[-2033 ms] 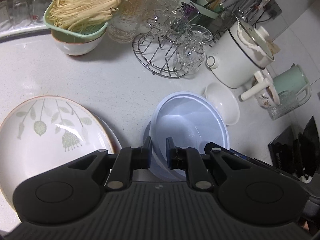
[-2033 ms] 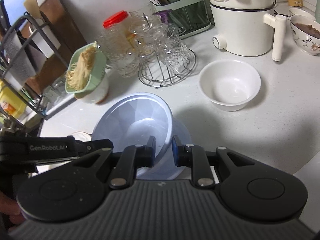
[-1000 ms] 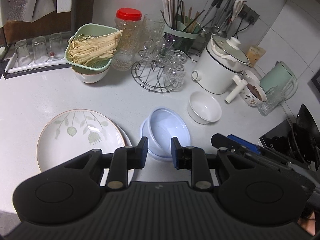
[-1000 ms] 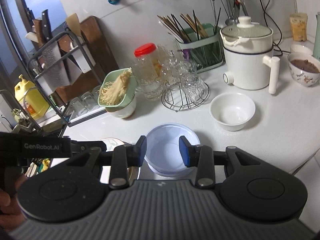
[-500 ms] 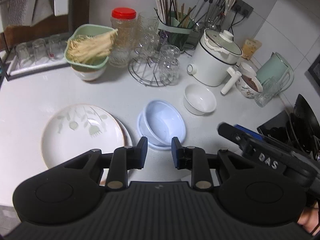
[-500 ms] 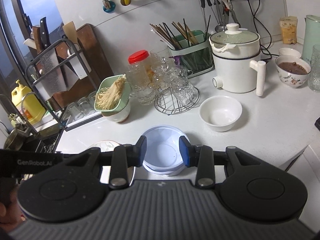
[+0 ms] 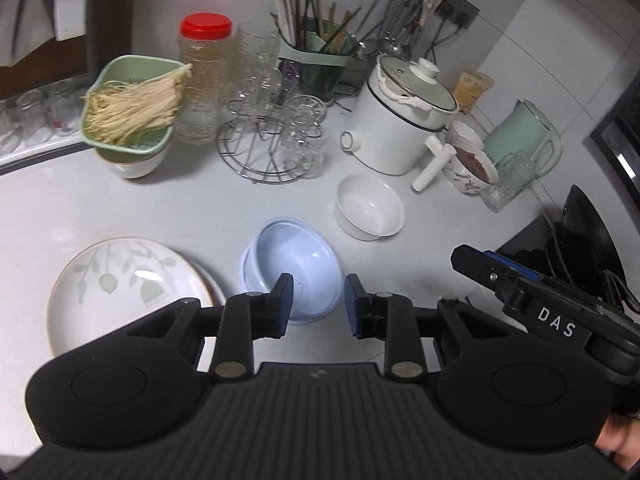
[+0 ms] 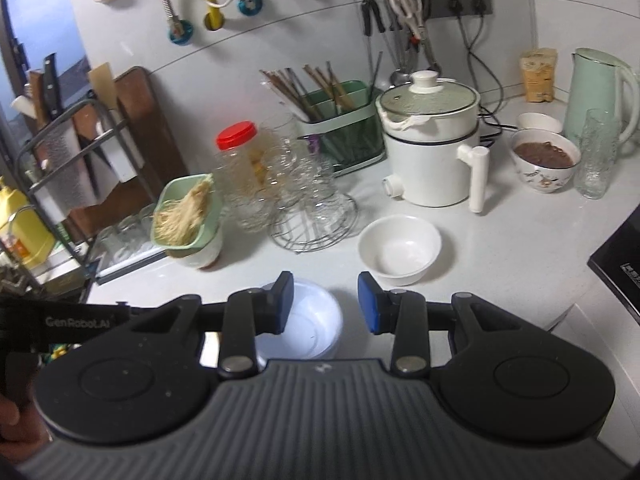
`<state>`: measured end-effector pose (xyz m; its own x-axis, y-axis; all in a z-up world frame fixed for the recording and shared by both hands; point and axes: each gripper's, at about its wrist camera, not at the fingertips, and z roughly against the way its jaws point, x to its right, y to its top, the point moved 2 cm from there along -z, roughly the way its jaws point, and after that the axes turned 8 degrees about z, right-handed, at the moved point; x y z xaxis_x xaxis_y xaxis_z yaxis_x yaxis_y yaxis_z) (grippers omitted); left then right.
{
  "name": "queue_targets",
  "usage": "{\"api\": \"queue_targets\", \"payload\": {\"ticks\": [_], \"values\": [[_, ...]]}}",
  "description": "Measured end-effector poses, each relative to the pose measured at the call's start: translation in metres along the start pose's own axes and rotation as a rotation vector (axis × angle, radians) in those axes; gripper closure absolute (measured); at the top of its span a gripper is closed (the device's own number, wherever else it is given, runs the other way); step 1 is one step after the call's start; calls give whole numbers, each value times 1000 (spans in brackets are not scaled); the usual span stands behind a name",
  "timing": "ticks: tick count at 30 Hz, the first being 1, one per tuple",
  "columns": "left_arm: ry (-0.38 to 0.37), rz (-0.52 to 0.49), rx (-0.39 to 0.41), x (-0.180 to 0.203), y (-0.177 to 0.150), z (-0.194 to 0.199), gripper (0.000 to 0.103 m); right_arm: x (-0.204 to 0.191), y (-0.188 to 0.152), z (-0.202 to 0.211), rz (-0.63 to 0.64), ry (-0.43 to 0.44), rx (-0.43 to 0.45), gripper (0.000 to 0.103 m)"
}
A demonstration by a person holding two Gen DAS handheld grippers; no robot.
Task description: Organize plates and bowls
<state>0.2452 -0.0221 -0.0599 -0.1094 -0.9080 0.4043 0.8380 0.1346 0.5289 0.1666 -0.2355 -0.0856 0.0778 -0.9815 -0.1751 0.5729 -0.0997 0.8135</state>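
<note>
Two pale blue bowls (image 7: 294, 260) sit nested on the white counter, the upper one tilted; they also show in the right wrist view (image 8: 310, 328). A leaf-patterned plate (image 7: 120, 292) lies on another plate to their left. A small white bowl (image 7: 370, 206) stands to their right, also in the right wrist view (image 8: 400, 250). My left gripper (image 7: 318, 300) is open and empty, raised above the blue bowls. My right gripper (image 8: 325, 301) is open and empty, raised above the counter; its body shows in the left wrist view (image 7: 540, 304).
At the back stand a green strainer of noodles on a bowl (image 7: 132, 116), a red-lidded jar (image 7: 205, 80), a wire rack with glasses (image 7: 276, 148), a white pot (image 7: 400, 124), a bowl of brown food (image 7: 474, 168) and a green kettle (image 7: 524, 136). A stove (image 8: 618, 256) lies right.
Both grippers let go of the blue bowls, opened and pulled back and up. The blue bowls now sit nested on the counter, smaller in view.
</note>
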Motion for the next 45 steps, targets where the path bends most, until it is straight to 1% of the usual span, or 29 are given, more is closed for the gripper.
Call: {"api": "queue_targets", "payload": {"ticks": [8, 12, 17, 19, 24, 27, 32, 33, 35, 36, 37, 40, 45], "values": [[-62, -77, -35, -2, 20, -16, 71, 0, 2, -3, -71, -82, -7, 65], [-86, -96, -57, -7, 30, -26, 71, -7, 5, -6, -45, -140, -2, 65], [-115, -122, -64, -14, 37, -29, 70, -12, 9, -13, -71, -170, -7, 65], [-124, -130, -64, -18, 37, -29, 66, -15, 10, -17, -82, -178, -11, 65], [-145, -112, -120, -36, 32, -34, 63, -29, 15, -22, -57, -214, -18, 65], [-147, -114, -133, -45, 32, -39, 63, -34, 14, -24, -73, -229, -19, 65], [-151, -108, -155, -52, 36, -50, 62, -35, 5, -33, -114, -246, -63, 64], [-153, -106, -160, -52, 38, -53, 61, -35, 4, -34, -122, -247, -68, 63], [-154, -107, -171, -51, 39, -60, 58, -33, 1, -35, -135, -259, -68, 40], [-153, -110, -176, -50, 40, -64, 57, -31, 0, -36, -146, -269, -63, 37], [-151, -111, -181, -48, 41, -69, 57, -28, -2, -36, -157, -276, -63, 35], [-166, -126, -204, -43, 44, -79, 57, -18, -7, -40, -192, -281, -85, 35], [-175, -130, -186, -30, 51, -95, 57, 1, -11, -48, -195, -295, -113, 35]]}}
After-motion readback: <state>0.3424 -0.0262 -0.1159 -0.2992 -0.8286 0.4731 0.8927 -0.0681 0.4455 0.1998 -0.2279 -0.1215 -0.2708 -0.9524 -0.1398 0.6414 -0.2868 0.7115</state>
